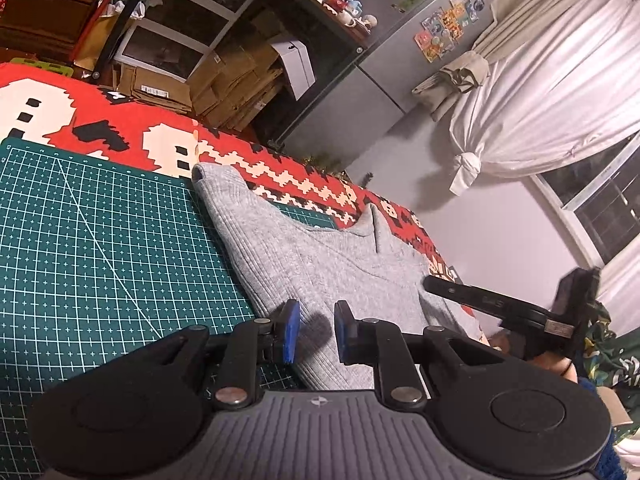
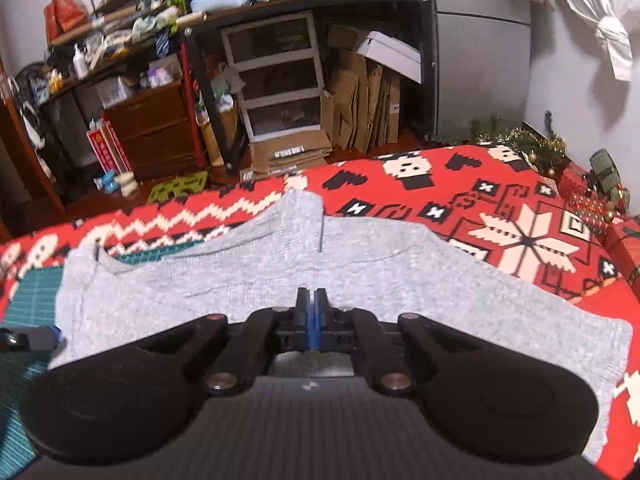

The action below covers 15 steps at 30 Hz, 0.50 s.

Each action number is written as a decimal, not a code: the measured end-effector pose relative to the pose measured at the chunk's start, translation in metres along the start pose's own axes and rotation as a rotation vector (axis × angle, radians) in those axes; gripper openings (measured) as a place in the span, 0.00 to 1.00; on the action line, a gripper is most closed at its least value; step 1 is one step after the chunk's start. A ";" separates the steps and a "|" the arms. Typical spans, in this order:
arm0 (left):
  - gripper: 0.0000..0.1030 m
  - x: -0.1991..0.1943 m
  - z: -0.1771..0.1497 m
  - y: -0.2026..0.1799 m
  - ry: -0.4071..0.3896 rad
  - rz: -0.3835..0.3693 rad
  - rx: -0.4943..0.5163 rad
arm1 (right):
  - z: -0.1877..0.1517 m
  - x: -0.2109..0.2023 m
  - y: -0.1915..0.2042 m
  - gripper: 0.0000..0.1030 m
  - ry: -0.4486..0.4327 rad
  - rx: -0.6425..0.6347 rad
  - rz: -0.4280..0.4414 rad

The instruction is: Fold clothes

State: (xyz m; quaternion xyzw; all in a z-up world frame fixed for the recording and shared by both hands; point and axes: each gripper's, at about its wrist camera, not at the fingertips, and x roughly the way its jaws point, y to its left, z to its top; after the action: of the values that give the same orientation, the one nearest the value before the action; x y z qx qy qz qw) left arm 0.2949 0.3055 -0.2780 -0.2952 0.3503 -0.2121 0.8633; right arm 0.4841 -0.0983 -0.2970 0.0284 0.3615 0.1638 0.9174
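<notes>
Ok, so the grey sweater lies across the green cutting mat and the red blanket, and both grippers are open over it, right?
Not quite. The right gripper is shut, its blue pads together in the right wrist view; only the left gripper is open. The grey sweater does lie across the green cutting mat and red blanket.

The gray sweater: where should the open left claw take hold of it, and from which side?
Grip the gray sweater at its near edge, right below the left claw. Come from above: it lies flat on the green mat, so only the edge offers a pinch.

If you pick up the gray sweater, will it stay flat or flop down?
The gray sweater would probably flop: its knit already lies in soft wrinkles. It likely won't slide much, since the ribbed fabric rests on a woven red blanket. It looks light, though thick.
</notes>
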 end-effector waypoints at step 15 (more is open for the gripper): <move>0.12 -0.015 0.003 -0.006 -0.021 -0.029 0.016 | -0.062 -0.059 0.035 0.02 0.035 -0.034 0.179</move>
State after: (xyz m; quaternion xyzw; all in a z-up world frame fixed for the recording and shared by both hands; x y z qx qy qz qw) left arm 0.2862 0.3108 -0.2655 -0.2956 0.3349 -0.2243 0.8661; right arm 0.3920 -0.0880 -0.2981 0.0420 0.3706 0.2516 0.8931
